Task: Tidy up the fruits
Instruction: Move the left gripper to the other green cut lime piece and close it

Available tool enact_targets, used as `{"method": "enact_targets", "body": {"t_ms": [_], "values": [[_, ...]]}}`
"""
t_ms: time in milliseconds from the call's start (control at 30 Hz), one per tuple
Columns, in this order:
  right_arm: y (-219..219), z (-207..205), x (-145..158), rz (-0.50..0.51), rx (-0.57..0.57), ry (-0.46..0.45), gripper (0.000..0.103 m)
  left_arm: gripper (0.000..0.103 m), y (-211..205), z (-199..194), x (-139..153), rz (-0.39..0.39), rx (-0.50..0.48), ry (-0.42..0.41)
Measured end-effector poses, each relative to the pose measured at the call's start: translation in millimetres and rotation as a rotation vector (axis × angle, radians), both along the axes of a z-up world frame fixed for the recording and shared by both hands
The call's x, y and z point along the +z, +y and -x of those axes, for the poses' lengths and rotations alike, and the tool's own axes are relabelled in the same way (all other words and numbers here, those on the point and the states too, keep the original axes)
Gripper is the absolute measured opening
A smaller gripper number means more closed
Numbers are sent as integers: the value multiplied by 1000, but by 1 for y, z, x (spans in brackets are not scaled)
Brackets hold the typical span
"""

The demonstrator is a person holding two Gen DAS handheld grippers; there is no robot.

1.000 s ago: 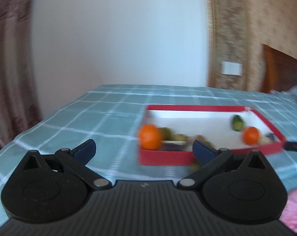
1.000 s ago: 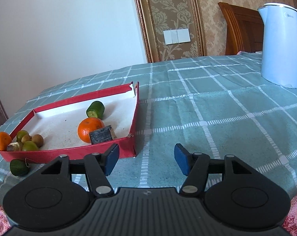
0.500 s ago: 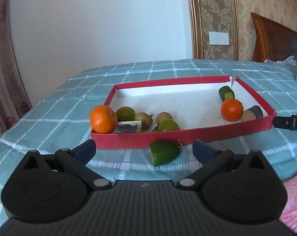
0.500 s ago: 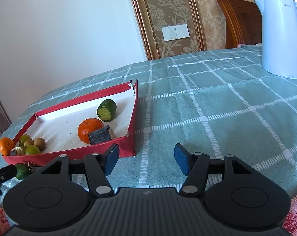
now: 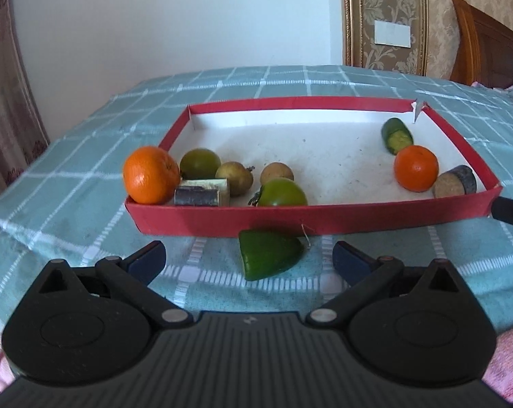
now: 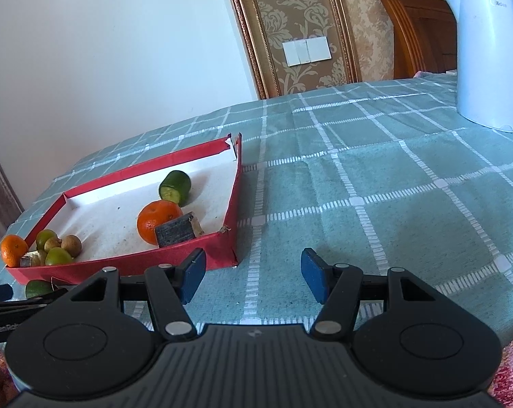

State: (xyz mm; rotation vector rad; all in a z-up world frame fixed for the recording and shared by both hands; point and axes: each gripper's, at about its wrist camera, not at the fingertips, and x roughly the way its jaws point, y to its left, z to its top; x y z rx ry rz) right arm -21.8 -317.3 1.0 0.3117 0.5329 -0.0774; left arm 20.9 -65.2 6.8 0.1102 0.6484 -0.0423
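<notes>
A red tray with a white floor sits on the checked cloth. Its left end holds an orange, green and brown small fruits and a sugarcane piece. Its right end holds a second orange, a cucumber piece and another cane piece. A cut green fruit lies on the cloth outside the tray's near wall. My left gripper is open, the green piece lying between its fingertips, untouched. My right gripper is open and empty over bare cloth beside the tray's right corner.
A pale blue kettle stands at the far right of the table. A wooden headboard and patterned wall panel rise behind. A curtain hangs at the left. Pink fabric lies at the near table edge.
My left gripper swung toward the tray and dipped, bringing the green piece from hidden behind a finger to between its open fingertips. The right gripper stayed still.
</notes>
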Motion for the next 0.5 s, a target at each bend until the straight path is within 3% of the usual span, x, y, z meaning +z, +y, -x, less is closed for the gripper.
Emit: {"method": "enact_targets", "body": {"t_ms": [167, 333, 433, 500], "values": [[-1, 0, 0, -8, 2, -2, 64, 99, 1, -1, -1, 6, -2, -1], [-1, 0, 0, -11, 1, -1, 64, 81, 0, 0, -1, 17, -35, -10], [-1, 0, 0, -11, 1, -1, 64, 64, 0, 2, -1, 36, -54, -15], [-1, 0, 0, -12, 1, -1, 64, 47, -1, 3, 0, 43, -68, -17]]}}
